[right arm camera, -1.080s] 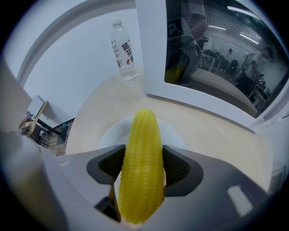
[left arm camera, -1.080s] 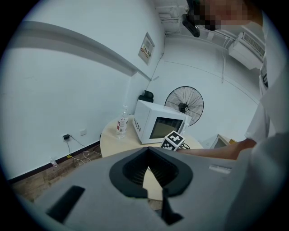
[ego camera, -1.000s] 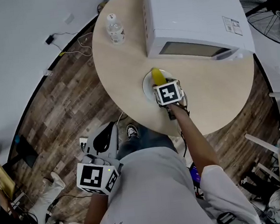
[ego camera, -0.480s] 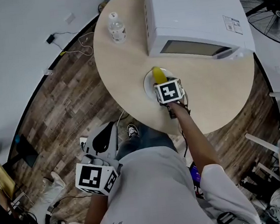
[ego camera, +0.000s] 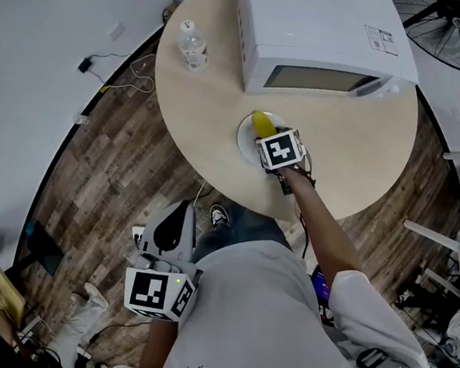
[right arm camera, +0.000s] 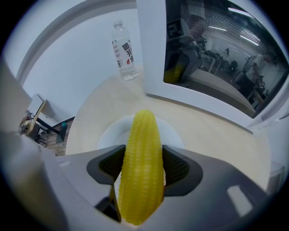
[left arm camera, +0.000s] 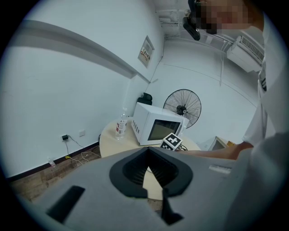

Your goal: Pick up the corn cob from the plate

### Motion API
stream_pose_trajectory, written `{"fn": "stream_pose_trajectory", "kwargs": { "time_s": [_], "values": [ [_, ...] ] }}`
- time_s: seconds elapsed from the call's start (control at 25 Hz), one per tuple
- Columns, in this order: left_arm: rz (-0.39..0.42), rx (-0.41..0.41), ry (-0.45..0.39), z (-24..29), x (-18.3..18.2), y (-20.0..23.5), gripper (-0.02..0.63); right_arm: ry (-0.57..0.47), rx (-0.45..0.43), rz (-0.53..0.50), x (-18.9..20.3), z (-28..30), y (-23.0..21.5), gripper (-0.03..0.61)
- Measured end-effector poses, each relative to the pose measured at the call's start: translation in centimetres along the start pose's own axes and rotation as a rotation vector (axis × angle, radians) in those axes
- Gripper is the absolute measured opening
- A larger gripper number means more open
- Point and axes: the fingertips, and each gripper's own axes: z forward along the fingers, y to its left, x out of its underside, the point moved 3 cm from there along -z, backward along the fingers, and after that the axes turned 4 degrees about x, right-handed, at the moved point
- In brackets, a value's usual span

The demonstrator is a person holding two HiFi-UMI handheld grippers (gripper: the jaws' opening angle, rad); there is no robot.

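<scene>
1. The right gripper view shows the right gripper (right arm camera: 144,168) pinching the corn cob (right arm camera: 143,131) across its middle, with a ribbed pad pressed to each side. The cob's far end points ahead over the white plate (right arm camera: 107,133). Whether it touches the plate cannot be told.
2. In the head view that gripper's marker cube covers the grip. Only the cob's yellow tip and a sliver of plate show beyond it.
3. The left gripper view shows the left gripper (left arm camera: 150,152) pressed together with nothing in it. The head view places it low beside the person, well back from the round table (ego camera: 206,108) and over the wooden floor (ego camera: 106,176).
4. Just past the plate, ahead of the right gripper, a white microwave (right arm camera: 216,49) stands with its door shut, close in front of the cob's tip.
5. A water bottle (right arm camera: 124,45) stands ahead and to the left of the right gripper, well apart from the plate.
6. A fan (left arm camera: 182,107) stands behind the microwave, straight ahead of the left gripper.
</scene>
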Motion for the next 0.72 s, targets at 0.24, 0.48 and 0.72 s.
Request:
{"fn": "stream_pose_trajectory", "kwargs": {
  "time_s": [0.24, 0.48, 0.72],
  "values": [
    [0.002, 0.004, 0.002, -0.1, 0.2, -0.3, -0.003, -0.007, 0.002, -0.005, 0.0, -0.2, -0.2, 0.270],
    [0.007, 0.011, 0.002, -0.1, 0.3, -0.8, -0.003, -0.011, -0.006, -0.002, 0.2, -0.7, 0.1, 0.270],
    [0.013, 0.012, 0.001, -0.1, 0.4, -1.2, -0.003, -0.021, -0.002, 0.006, 0.4, -1.2, -0.1, 0.270]
  ]
}}
